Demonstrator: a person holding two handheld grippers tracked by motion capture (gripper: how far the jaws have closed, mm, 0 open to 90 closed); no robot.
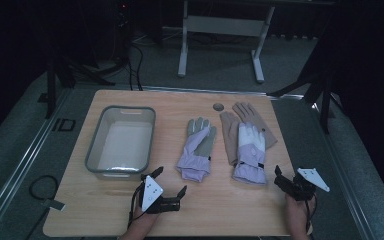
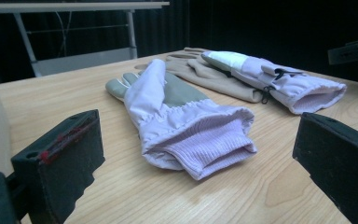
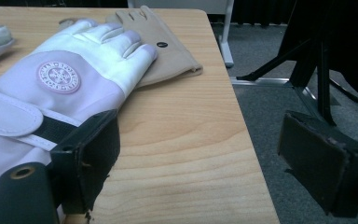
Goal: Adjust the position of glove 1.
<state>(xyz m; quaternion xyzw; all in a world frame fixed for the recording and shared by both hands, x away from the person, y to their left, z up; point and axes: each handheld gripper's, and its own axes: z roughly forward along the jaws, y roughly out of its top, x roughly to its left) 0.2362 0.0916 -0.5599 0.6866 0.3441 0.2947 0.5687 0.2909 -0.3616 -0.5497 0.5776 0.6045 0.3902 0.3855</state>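
Left gripper (image 1: 171,189) rests low at the near edge of the wooden table (image 1: 105,205), forearm coming in from below, jaws spread wide and empty, aimed right toward the gloves. Far left sits a grey plastic bin (image 1: 96,150), rectangular with rounded corners. At centre lies the lilac glove (image 1: 196,150), grey palm up; the left gripper view shows its ribbed knit cuff (image 2: 205,151) and gathered wrist. Right of it a tan glove (image 1: 230,131), soft and flat, lies under a second lilac-and-white glove (image 1: 249,152); the right gripper view reveals its round embossed badge (image 3: 58,77) and black strap. Right gripper (image 1: 286,181) is held at the near right corner, jaws released, nothing between them, just beside that glove's cuff.
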